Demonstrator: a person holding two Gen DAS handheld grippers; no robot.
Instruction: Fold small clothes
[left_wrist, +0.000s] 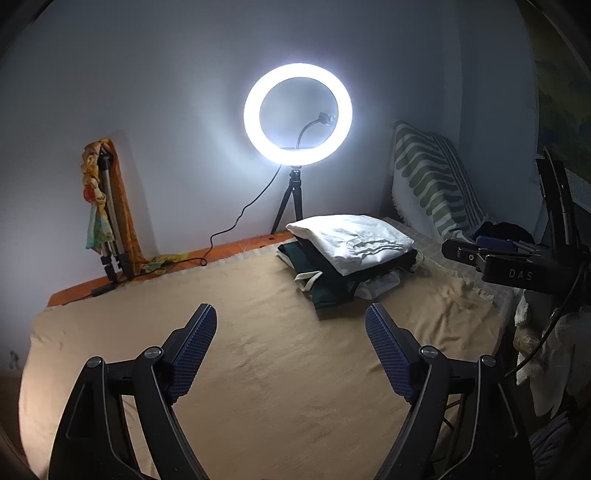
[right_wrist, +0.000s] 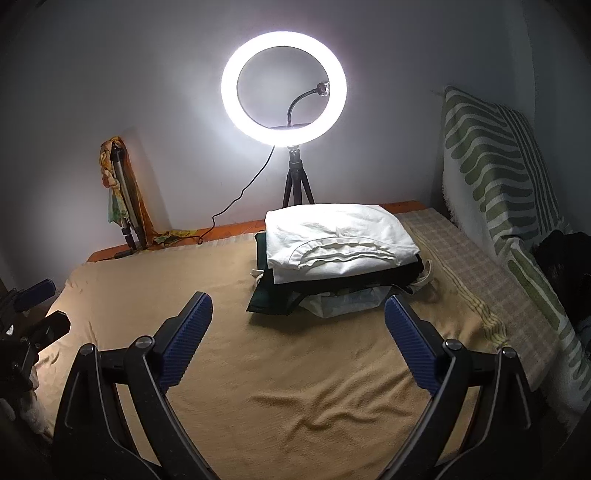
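A stack of folded clothes (left_wrist: 347, 258) lies on the tan blanket (left_wrist: 258, 350) at the back right of the bed, a white garment (right_wrist: 340, 240) on top of dark green and black ones (right_wrist: 273, 295). My left gripper (left_wrist: 290, 317) is open and empty, held above the blanket in front of the stack. My right gripper (right_wrist: 298, 306) is open and empty, just short of the stack (right_wrist: 332, 266). The right gripper also shows at the right edge of the left wrist view (left_wrist: 517, 258), and the left gripper shows at the left edge of the right wrist view (right_wrist: 33, 314).
A lit ring light (left_wrist: 297, 118) on a small tripod stands behind the stack. A folded tripod draped with a coloured scarf (left_wrist: 107, 206) leans on the wall at back left. A green-striped pillow (right_wrist: 498, 177) leans at the right. A checked sheet (right_wrist: 480, 277) lies beside the blanket.
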